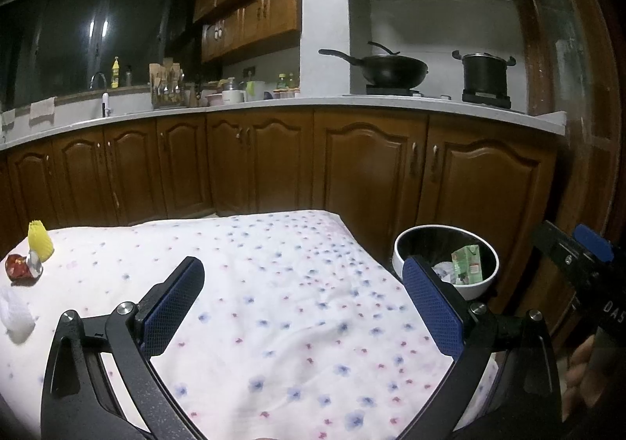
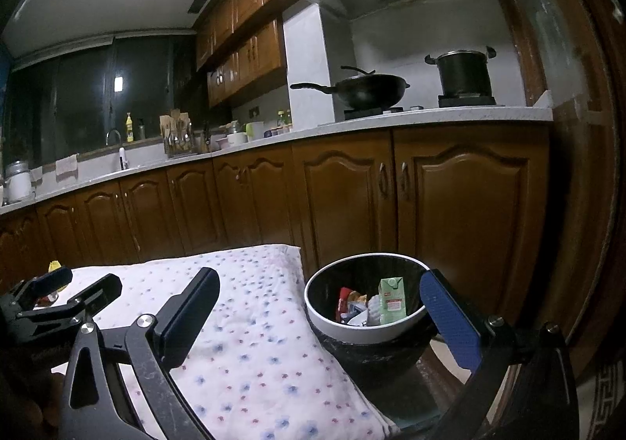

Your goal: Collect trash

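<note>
Trash bin point(image 2: 366, 326) beside flowered surface point(image 1: 274, 283); green carton point(image 2: 392, 301) label unreadable.
Both grippers, left point(image 1: 303, 305) and right point(image 2: 322, 318), held spread and empty; red wrapper point(image 1: 17, 267) seen far left of the left fingers point(image 1: 172, 307).

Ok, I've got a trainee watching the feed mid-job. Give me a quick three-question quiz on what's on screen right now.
1. True or false: the left tongs are shut on a piece of trash.
2. Multiple choice: where does the green carton sit? A) on the floral cloth B) inside the trash bin C) on the kitchen counter
3. Short answer: which items still lie at the far left corner of the floral cloth?

Key:
1. False; both tongs are open and hold nothing, the right tongs too.
2. B, inside the trash bin.
3. The yellow foam net, the red wrapper and the white foam net.
</note>
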Motion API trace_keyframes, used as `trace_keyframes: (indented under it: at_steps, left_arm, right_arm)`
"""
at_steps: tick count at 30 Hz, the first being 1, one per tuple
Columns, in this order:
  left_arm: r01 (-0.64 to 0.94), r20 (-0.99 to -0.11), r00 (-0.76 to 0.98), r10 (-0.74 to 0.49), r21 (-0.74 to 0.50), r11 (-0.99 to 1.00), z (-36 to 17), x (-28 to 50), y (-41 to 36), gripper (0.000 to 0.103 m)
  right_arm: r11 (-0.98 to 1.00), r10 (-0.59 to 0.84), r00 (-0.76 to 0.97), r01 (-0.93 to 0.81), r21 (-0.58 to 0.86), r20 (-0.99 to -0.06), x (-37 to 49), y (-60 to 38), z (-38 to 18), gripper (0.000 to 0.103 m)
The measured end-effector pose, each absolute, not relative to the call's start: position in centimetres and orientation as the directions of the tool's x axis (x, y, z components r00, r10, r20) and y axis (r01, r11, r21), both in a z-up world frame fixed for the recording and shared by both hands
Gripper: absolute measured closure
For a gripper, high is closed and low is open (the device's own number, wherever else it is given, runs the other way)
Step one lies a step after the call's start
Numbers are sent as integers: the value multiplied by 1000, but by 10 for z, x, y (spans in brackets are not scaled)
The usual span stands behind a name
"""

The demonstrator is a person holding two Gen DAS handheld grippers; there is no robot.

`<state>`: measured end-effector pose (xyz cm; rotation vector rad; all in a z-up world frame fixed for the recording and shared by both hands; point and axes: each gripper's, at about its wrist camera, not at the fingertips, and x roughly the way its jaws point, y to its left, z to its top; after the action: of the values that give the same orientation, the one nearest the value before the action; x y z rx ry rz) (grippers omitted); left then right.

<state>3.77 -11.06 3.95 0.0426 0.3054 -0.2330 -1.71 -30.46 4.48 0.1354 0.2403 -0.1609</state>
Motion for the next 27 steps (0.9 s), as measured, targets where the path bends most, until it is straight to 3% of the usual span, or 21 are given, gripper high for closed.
trace_keyframes:
  at_steps: [27]
  left_arm:
    - [246, -303, 924, -232, 8, 969, 40, 36, -114, 0]
  right_arm:
    - [979, -134, 961, 166, 116, -243, -18, -307, 46, 0]
